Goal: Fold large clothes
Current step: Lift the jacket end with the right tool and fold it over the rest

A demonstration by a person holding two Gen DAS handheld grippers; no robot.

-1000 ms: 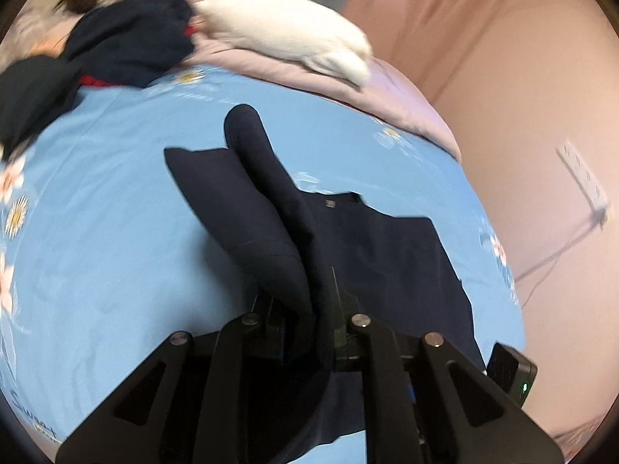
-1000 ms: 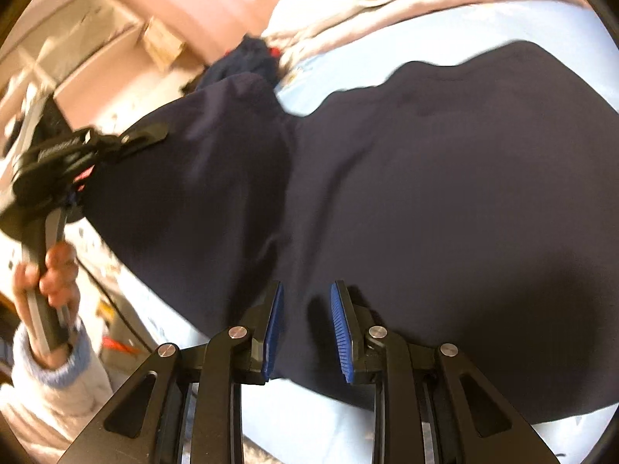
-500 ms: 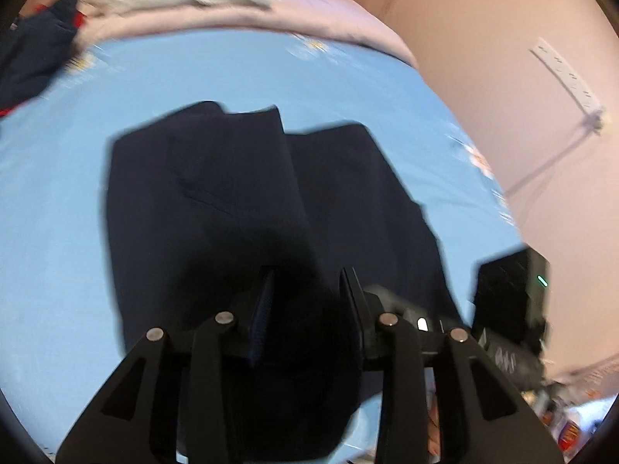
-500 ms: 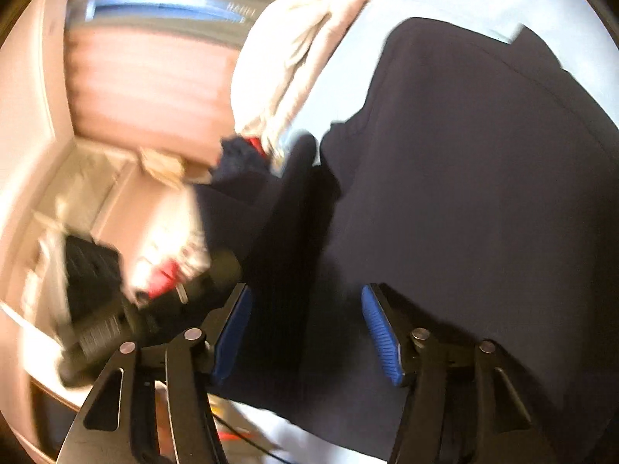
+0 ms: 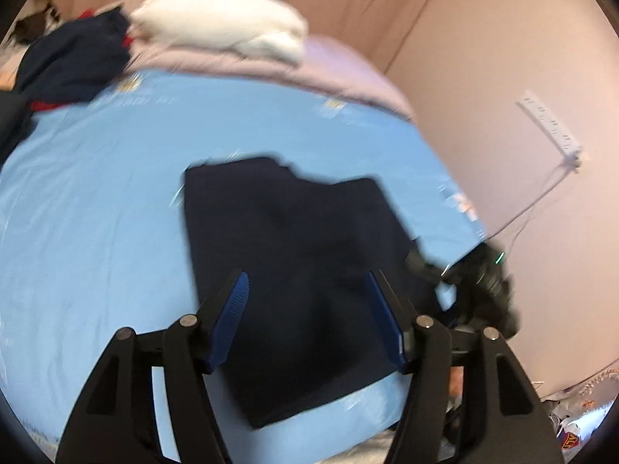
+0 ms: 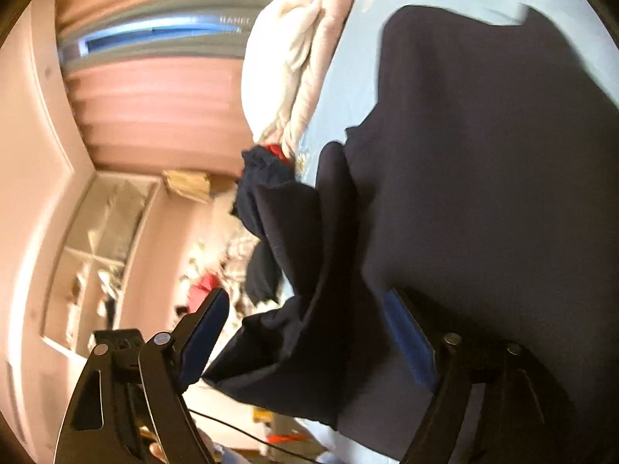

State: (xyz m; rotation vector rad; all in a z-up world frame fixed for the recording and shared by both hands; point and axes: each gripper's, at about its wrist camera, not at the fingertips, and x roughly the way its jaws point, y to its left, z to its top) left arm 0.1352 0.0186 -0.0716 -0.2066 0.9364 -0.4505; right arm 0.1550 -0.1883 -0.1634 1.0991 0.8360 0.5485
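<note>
A dark navy garment [image 5: 298,255] lies folded and mostly flat on the light blue bedsheet [image 5: 96,201]. My left gripper [image 5: 309,309] is open and empty, hovering above the garment's near half. My right gripper [image 6: 309,336] is open, low at the garment's edge, with a loose fold of the navy fabric [image 6: 483,193] lying between its blue pads [image 6: 410,336]; it does not pinch the cloth. The right gripper also shows in the left wrist view [image 5: 476,274] at the garment's right edge, blurred.
A white pillow [image 5: 224,27] and a pile of dark clothes with red trim [image 5: 69,65] lie at the head of the bed on a pink cover [image 5: 317,73]. A pink wall with a power strip [image 5: 549,127] stands right. Cluttered shelves [image 6: 104,239] stand beyond the bed.
My left gripper let go of the navy sleeve, opened wide and pulled back; the fabric now lies flat. My right gripper opened wide too and tilted toward the garment's edge.
</note>
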